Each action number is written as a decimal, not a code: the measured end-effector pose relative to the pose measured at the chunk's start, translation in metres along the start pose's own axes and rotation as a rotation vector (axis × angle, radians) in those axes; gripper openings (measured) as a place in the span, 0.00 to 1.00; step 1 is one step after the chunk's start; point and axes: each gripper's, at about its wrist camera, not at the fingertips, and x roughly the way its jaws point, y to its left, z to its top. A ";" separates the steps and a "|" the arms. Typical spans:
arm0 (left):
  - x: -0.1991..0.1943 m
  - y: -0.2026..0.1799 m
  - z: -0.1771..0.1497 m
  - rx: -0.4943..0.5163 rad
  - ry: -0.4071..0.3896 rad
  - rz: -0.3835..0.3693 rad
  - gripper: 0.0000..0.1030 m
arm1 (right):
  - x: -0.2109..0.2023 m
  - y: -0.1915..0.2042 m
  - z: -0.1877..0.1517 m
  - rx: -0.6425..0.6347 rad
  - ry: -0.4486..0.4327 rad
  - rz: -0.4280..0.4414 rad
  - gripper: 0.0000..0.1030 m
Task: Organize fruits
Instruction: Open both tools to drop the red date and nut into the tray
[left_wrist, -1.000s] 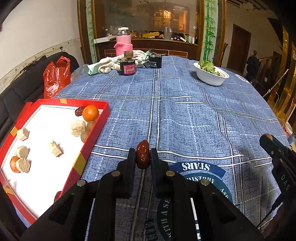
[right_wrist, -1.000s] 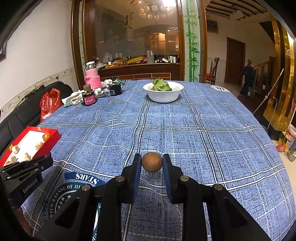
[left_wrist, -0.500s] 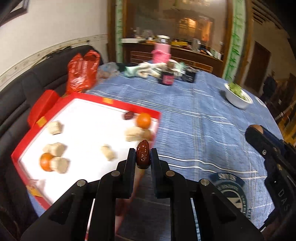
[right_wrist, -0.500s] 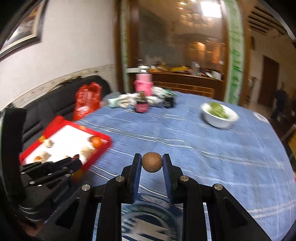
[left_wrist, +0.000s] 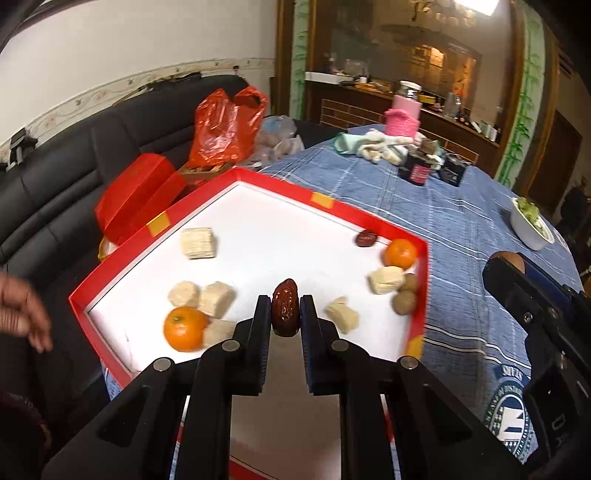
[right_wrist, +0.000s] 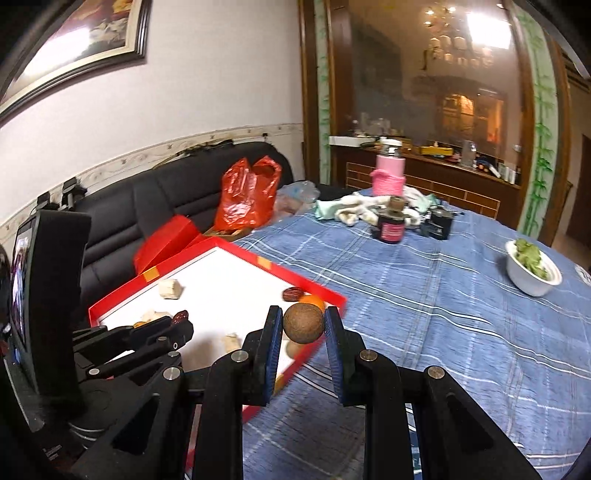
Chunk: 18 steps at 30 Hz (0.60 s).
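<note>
My left gripper (left_wrist: 284, 309) is shut on a dark red date (left_wrist: 285, 307), held over the white floor of the red tray (left_wrist: 422, 295). In the tray lie two oranges (left_wrist: 183, 328), another date (left_wrist: 365, 238), several pale cake pieces (left_wrist: 197, 242) and two brown round fruits (left_wrist: 404, 302). My right gripper (right_wrist: 303, 325) is shut on a brown round fruit (right_wrist: 303, 323), above the tray's (right_wrist: 310, 284) right rim. In the right wrist view my left gripper (right_wrist: 177, 325) shows at the left with its date (right_wrist: 180, 316).
A white bowl of greens (right_wrist: 532, 271) stands at the table's right. Jars, a pink bottle (right_wrist: 388, 173) and cloths crowd the far edge. A red bag (left_wrist: 225, 125) and red box lid (left_wrist: 136, 195) lie on the black sofa. A person's hand (left_wrist: 22, 314) is at the left.
Both grippers have swung left from over the blue cloth to the red tray, each keeping its fruit. The left one now hangs over the tray's floor.
</note>
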 end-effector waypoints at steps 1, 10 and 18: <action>0.001 0.006 0.000 -0.013 0.003 0.006 0.13 | 0.003 0.002 0.000 -0.003 0.005 0.007 0.22; 0.013 0.037 0.008 -0.060 0.016 0.045 0.13 | 0.034 0.028 0.005 -0.029 0.067 0.083 0.22; 0.026 0.040 0.019 -0.020 0.052 0.084 0.13 | 0.062 0.044 -0.003 -0.061 0.166 0.127 0.23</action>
